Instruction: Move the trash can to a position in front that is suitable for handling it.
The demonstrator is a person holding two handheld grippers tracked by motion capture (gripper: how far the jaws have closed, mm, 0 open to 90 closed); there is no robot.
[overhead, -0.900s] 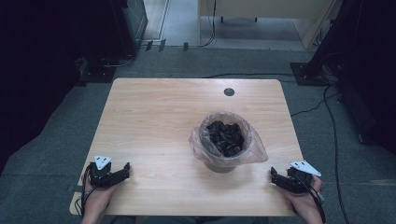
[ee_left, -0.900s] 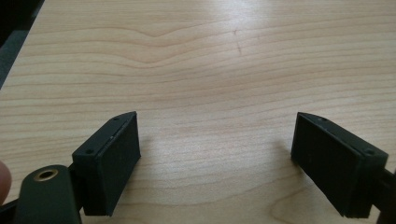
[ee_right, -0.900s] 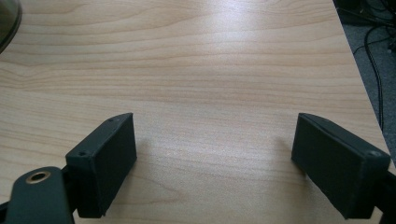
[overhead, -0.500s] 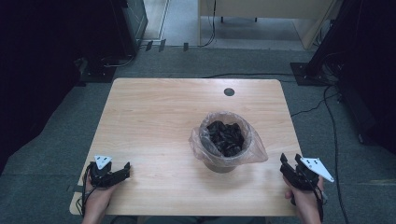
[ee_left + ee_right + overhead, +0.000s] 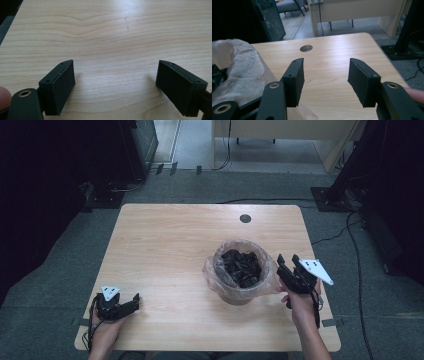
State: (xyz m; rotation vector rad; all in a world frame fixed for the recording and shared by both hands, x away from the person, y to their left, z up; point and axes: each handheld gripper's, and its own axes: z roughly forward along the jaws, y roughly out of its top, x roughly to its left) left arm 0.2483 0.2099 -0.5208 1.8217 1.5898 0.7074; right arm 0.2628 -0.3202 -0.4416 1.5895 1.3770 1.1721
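- High view: right gripper at 3 o'clock of clear-plastic-lined bin, fingers apart, empty.
- Left gripper on wooden counter, fingers apart.
- Nothing grasped yet.

We see a light wooden tabletop with a round cable hole near its far edge, standing on a grey carpeted floor. On it, right of centre, stands a bin lined with a clear plastic bag and holding dark crumpled stuff. The left tool rests at the near left corner.
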